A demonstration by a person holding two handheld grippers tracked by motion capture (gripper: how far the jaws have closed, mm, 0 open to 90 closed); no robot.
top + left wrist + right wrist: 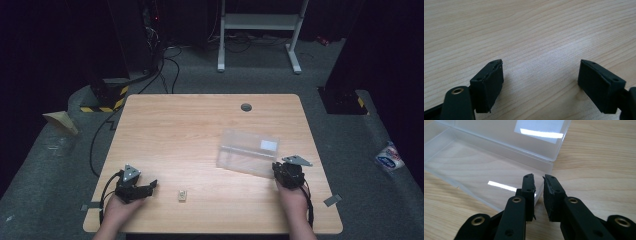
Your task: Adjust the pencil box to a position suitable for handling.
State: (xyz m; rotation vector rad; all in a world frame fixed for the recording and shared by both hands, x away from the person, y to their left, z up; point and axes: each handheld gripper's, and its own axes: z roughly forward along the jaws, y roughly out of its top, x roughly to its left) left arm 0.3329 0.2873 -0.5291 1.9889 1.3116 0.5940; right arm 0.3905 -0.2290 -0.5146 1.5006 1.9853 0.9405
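A clear plastic box (247,152) with its lid up lies on the right half of the wooden table (200,125). My right gripper (276,167) is at the box's near right corner. In the right gripper view the jaws (539,180) are almost together, with the thin side wall of the box (486,170) between them. A small pale wooden block (182,196) lies near the front edge. My left gripper (152,185) rests to the left of the block with a gap between them, its jaws pointing toward it. It stands wide open (540,75) over bare wood with nothing between its fingers.
A round grey cable hole (246,107) sits near the table's far edge. Beyond the table are a white desk frame (260,30) and floor cables (170,65). A bag (390,156) lies on the carpet at the right.
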